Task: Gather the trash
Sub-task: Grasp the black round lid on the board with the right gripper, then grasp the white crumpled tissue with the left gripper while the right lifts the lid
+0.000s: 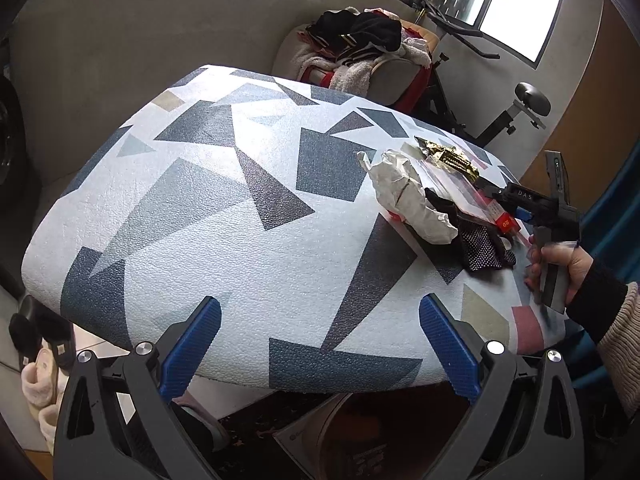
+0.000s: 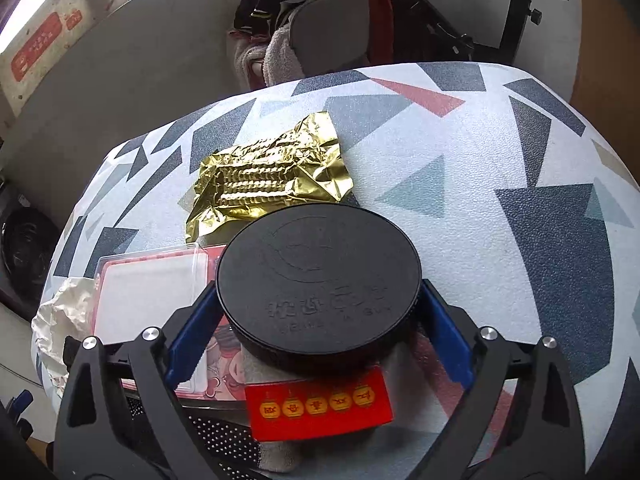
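Centrally, in the right wrist view, a black round lid (image 2: 319, 280) with embossed lettering is seen between the blue pads of the right gripper (image 2: 319, 332). Both pads sit against its rim, so the jaws are closed on it at the lid's width. It is held above the clutter at the near edge of the table (image 2: 500, 168).

Beneath and around the lid, catalogued outward:
- a red card (image 2: 320, 404) with a row of gold lantern marks, directly under the lid;
- a clear plastic box (image 2: 148, 292) with a red border, just to the left, lying flat;
- crumpled white paper (image 2: 60, 316) at the far left edge of the table;
- a black dotted mesh piece (image 2: 216, 440), partly hidden under the gripper;
- a crinkled gold foil wrapper (image 2: 272, 176), lying flat just beyond the lid.

From the left wrist view the same pile is seen on the far right of the table — white paper (image 1: 404, 196), gold foil (image 1: 448, 156), dotted mesh (image 1: 484, 248) — with the right gripper (image 1: 520, 200) among it, gripped by a hand (image 1: 560, 268) in a dark cuff under a knitted sleeve.

The left gripper (image 1: 320, 344) is spread wide, its blue pads well apart, nothing between them; it hangs over the near edge of the table, whose cover bears grey, blue and pink geometric patches.

Beyond the table — a chair piled with clothes (image 1: 360, 44).
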`<act>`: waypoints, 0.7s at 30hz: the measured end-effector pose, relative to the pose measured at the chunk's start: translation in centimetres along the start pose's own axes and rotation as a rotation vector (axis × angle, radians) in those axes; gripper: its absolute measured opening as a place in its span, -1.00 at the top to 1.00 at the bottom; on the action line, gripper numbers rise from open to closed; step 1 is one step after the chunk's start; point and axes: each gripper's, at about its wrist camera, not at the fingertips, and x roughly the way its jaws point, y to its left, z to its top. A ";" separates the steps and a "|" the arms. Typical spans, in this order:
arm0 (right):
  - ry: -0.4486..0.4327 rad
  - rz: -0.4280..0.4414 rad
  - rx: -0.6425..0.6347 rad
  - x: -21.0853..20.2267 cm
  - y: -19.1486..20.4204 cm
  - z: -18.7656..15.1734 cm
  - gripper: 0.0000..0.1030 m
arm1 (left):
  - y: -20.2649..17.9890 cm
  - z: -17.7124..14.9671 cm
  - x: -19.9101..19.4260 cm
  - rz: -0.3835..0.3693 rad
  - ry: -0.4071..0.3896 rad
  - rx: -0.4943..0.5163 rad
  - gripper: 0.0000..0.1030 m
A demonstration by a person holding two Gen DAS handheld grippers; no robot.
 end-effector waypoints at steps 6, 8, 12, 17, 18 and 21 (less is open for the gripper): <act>-0.157 0.015 -0.069 -3.0 1.4 -1.4 -0.79 | -0.4 0.1 1.4 -0.018 0.019 -0.017 -0.88; -0.187 0.020 -0.089 -3.5 1.7 -1.6 -0.79 | -0.4 0.2 1.8 -0.031 0.029 -0.039 -0.88; -0.194 0.022 -0.104 -3.6 1.9 -1.5 -0.79 | -0.3 0.3 2.2 -0.042 0.036 -0.068 -0.88; -0.225 0.037 -0.077 -4.2 1.3 -1.6 -0.79 | -0.5 0.4 2.4 -0.045 0.035 -0.067 -0.88; -0.229 0.040 -0.072 -4.2 1.2 -1.6 -0.79 | -0.5 0.5 2.5 -0.054 0.037 -0.073 -0.88; -0.238 0.046 -0.059 -4.4 0.9 -1.7 -0.79 | -0.8 1.1 2.9 -0.082 0.037 -0.087 -0.88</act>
